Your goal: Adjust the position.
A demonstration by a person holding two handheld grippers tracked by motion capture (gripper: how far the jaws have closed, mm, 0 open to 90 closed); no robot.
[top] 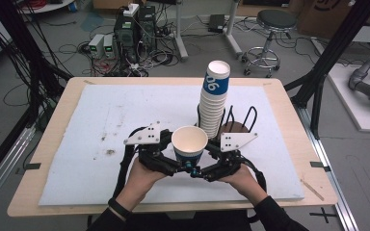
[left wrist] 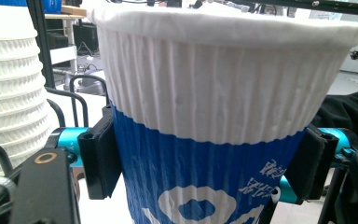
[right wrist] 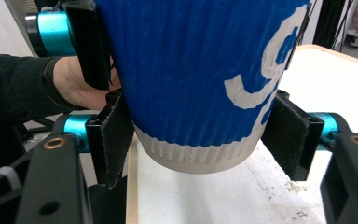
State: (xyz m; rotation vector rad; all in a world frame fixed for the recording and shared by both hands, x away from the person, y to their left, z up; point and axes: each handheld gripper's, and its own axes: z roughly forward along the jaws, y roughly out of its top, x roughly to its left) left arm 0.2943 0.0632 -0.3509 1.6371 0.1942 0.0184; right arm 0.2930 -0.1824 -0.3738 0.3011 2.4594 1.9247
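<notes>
A single paper cup (top: pixel 189 142), white at the top with a blue printed band below, is held upright above the white mat near the table's front edge. My left gripper (top: pixel 177 163) is shut on it, its pads pressing either side of the blue band (left wrist: pixel 205 163). My right gripper (top: pixel 203 169) is shut on the same cup lower down, its pads against the sides just above the base (right wrist: pixel 200 140). The cup (right wrist: pixel 196 70) hangs a little above the mat. In the right gripper view, the left gripper's pad (right wrist: pixel 86 42) shows higher on the cup.
A tall stack of matching cups (top: pixel 214 96) stands in a black wire holder (top: pixel 243 118) just behind the held cup; the stack (left wrist: pixel 9 93) is close on the left in the left gripper view. The white mat (top: pixel 125 120) covers the wooden table. A stool (top: pixel 270 29) and cables lie beyond.
</notes>
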